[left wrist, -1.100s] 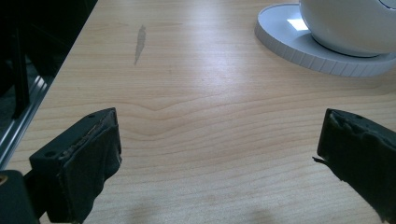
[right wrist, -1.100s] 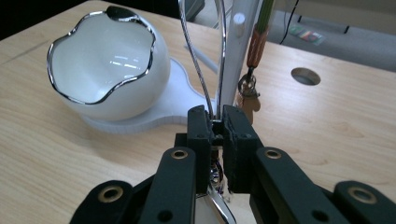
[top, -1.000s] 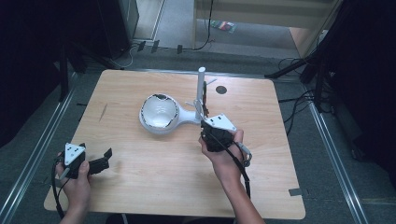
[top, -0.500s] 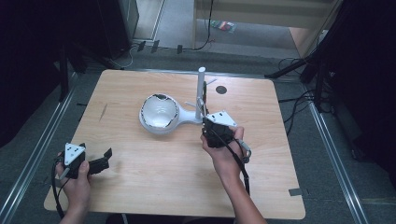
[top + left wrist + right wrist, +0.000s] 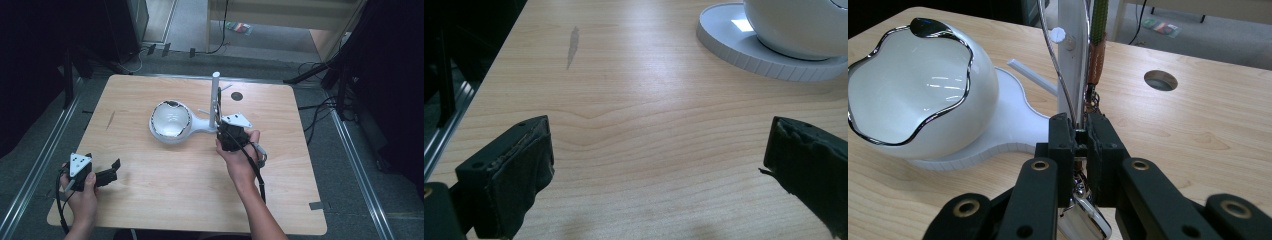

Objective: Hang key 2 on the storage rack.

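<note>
i hold the right claw [image 5: 1078, 145] closed on a thin hanging chain beside the white stand's upright post [image 5: 215, 97]; left claw [image 5: 659, 165] open, well clear.

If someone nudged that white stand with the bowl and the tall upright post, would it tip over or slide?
The white stand with a wavy-rimmed bowl would probably slide, not tip: its flat base is broad against the wooden table. The tall thin post may catch and lever it, though. It looks like glossy hard plastic, likely light and slippery.
</note>
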A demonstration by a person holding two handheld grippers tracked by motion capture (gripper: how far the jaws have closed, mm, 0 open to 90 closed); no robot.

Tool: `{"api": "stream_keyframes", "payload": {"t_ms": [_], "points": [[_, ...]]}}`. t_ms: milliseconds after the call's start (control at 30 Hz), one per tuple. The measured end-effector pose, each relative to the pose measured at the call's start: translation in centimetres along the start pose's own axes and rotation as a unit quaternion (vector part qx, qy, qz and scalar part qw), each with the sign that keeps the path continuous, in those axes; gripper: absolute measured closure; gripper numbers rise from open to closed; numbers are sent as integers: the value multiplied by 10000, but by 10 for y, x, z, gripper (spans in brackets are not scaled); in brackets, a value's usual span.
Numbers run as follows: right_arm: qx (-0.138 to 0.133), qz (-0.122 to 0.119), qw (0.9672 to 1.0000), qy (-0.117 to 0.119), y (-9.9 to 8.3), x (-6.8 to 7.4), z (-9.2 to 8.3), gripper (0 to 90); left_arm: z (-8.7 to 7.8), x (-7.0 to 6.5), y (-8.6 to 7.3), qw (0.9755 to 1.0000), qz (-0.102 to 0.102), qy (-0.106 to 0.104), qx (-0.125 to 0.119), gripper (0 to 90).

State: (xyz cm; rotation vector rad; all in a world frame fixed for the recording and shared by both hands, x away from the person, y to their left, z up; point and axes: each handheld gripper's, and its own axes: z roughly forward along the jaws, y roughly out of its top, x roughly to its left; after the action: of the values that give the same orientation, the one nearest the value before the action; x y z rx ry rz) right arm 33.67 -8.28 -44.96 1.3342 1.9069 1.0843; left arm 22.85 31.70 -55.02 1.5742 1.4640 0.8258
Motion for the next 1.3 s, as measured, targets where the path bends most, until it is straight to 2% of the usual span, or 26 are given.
{"api": "stream_keyframes", "payload": {"t_ms": [700, 1300], "points": [[102, 136, 9998, -107, 0, -1, 24, 831, 0, 0, 0, 10000, -17, -1, -1, 0], [265, 53, 9995, -162, -5, -1, 35, 819, 1, 0, 0, 10000, -24, -12, 10, 0]]}}
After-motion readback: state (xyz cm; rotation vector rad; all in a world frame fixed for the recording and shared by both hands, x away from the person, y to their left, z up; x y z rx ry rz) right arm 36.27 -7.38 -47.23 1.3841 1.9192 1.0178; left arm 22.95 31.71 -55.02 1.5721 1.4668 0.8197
